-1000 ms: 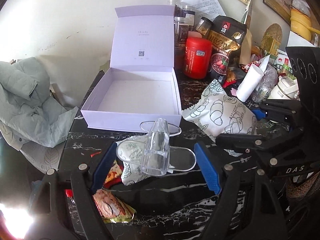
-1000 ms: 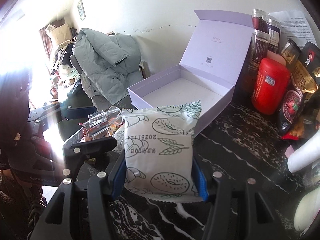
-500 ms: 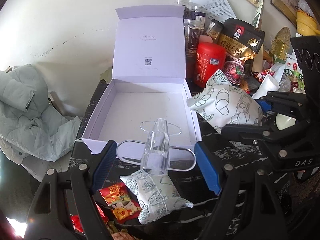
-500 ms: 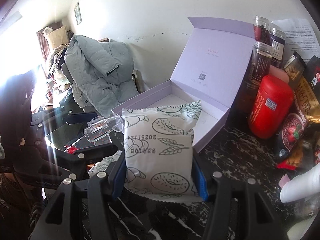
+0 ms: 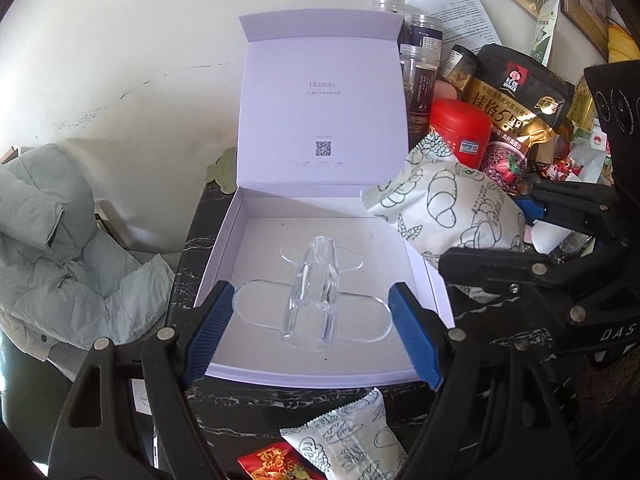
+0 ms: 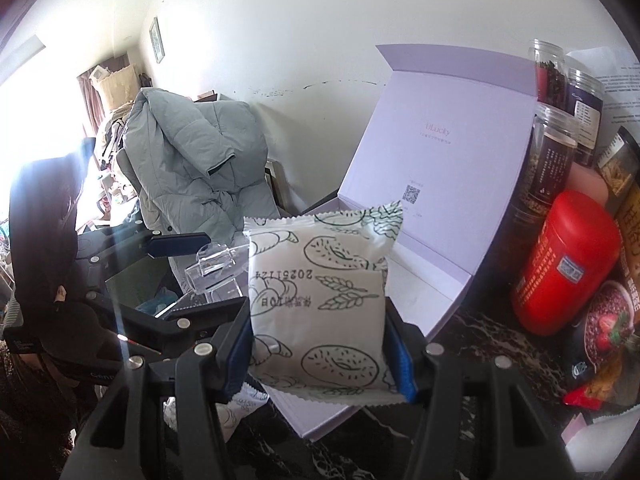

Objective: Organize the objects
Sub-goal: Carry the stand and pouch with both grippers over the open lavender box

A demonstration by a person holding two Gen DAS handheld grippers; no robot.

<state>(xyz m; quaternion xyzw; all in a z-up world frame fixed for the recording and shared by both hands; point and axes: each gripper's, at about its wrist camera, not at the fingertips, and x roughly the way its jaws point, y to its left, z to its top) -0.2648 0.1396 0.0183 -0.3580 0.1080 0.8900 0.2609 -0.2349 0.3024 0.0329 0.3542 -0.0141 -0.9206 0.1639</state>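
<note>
An open lilac box (image 5: 224, 248) stands on the black marble table, its lid (image 5: 320, 100) upright and its inside bare. My left gripper (image 5: 312, 320) is shut on a clear acrylic stand (image 5: 312, 292), which hangs over the box's front half. My right gripper (image 6: 320, 344) is shut on a white snack packet (image 6: 320, 280) printed with bread drawings. That packet (image 5: 440, 200) hovers at the box's right edge, near the lid. In the right wrist view the clear stand (image 6: 212, 264) shows at the left, beside the box (image 6: 440, 160).
A red canister (image 5: 460, 132), a black and gold oat bag (image 5: 516, 112) and clear jars (image 5: 420, 76) crowd the table right of the box. A grey jacket (image 5: 52, 240) lies on a chair at the left. A loose white packet (image 5: 352, 436) and a red packet (image 5: 272, 464) lie in front.
Both grippers have moved forward with their loads. The clear stand went from over the loose packets to over the box's inside. The white packet came up to the box's right edge.
</note>
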